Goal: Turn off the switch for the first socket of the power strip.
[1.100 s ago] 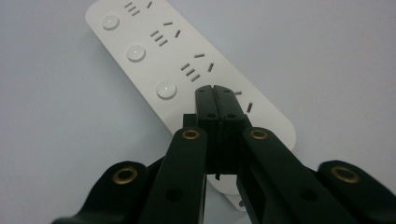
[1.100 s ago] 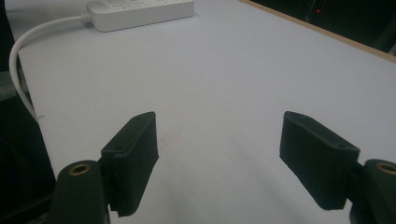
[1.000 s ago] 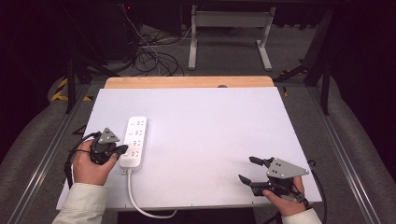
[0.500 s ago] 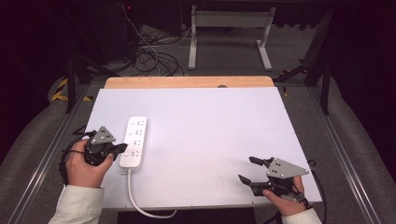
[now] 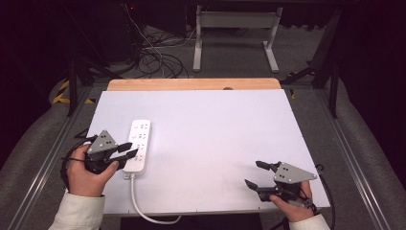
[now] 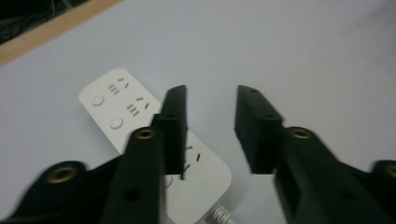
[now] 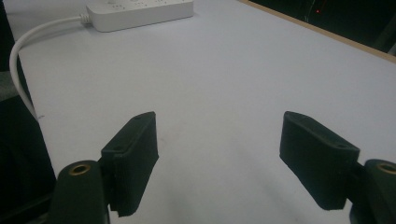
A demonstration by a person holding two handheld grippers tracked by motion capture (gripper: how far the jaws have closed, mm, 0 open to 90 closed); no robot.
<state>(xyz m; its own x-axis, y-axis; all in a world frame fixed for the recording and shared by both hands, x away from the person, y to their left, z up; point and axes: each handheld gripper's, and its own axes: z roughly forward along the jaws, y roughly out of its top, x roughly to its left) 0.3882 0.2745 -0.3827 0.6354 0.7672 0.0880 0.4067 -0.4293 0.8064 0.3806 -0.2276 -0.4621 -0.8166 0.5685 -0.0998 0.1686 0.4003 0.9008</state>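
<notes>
- The power strip (image 5: 137, 152) is white and lies flat on the counter (image 5: 215, 134), on its left part, with its long side running from the near edge towards the far edge.
- Its white cord (image 5: 139, 206) leaves the near end of the power strip, curves down and goes over the near edge of the counter.
- The left hand-held gripper (image 5: 128, 150) sits just left of the power strip, near its near end, and its black jaw tips reach over the strip's left edge.
- Its jaws have just been opening and now stand partly apart. Nothing is pinched between them.
- In the left gripper view, the left hand-held gripper (image 6: 210, 100) hovers above the near half of the power strip (image 6: 121, 112). One jaw overlaps the strip's sockets and the other stands over bare counter (image 6: 303, 56) beside it.
- The left hand (image 5: 88, 167) wraps the gripper's body, with a pale sleeve (image 5: 79, 213) behind it at the counter's near edge.
- The right hand-held gripper (image 5: 254, 173) is well apart from the power strip, near the counter's near right corner, with its jaws wide open and empty.
- In the right gripper view, the right hand-held gripper (image 7: 217, 133) faces bare counter, and the power strip (image 7: 140, 9) with its cord (image 7: 28, 42) lies far off at the top left.
</notes>
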